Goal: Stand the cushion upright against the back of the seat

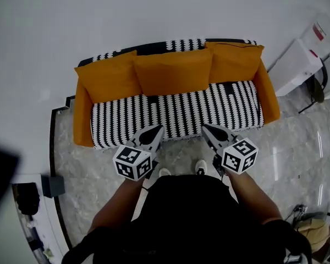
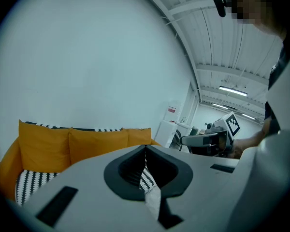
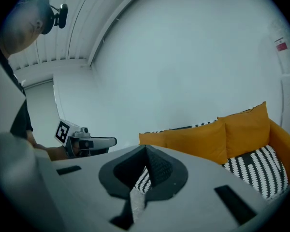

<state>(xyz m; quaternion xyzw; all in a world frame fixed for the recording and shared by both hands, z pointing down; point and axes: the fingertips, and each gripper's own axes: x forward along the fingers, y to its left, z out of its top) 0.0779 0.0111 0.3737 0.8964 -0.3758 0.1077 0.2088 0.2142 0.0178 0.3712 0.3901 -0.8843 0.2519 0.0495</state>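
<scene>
We stand facing the sofa [image 1: 83,122], an orange one whose seat and back are draped in a black-and-white patterned cover [image 1: 209,109]. Three orange cushions stand upright in a row against the sofa's back. The left cushion [image 1: 107,77] is by the sofa's left arm as the head view shows it, the middle cushion [image 1: 173,70] is at the centre, and the right cushion [image 1: 234,61] is by the other arm. Each touches its neighbour, and none lies flat on the seat.

We hold the left claw [image 1: 157,129] over the sofa's front edge with its jaws pressed together. In its own view the left claw [image 2: 145,148] grips nothing; only a sliver of the patterned cover shows past the tips. The right claw [image 1: 205,127] hangs just beside it, over the same front edge and nearer the sofa's right half. Its jaws are also closed together, and in its own view the right claw [image 3: 146,147] is empty. Both claws point toward the sofa's back, tilted slightly downward.

Our white shoes [image 1: 201,167] rest on the marbled floor [image 1: 286,158] just in front of the sofa. A white cabinet [image 1: 296,66] stands beyond the sofa's right arm.
</scene>
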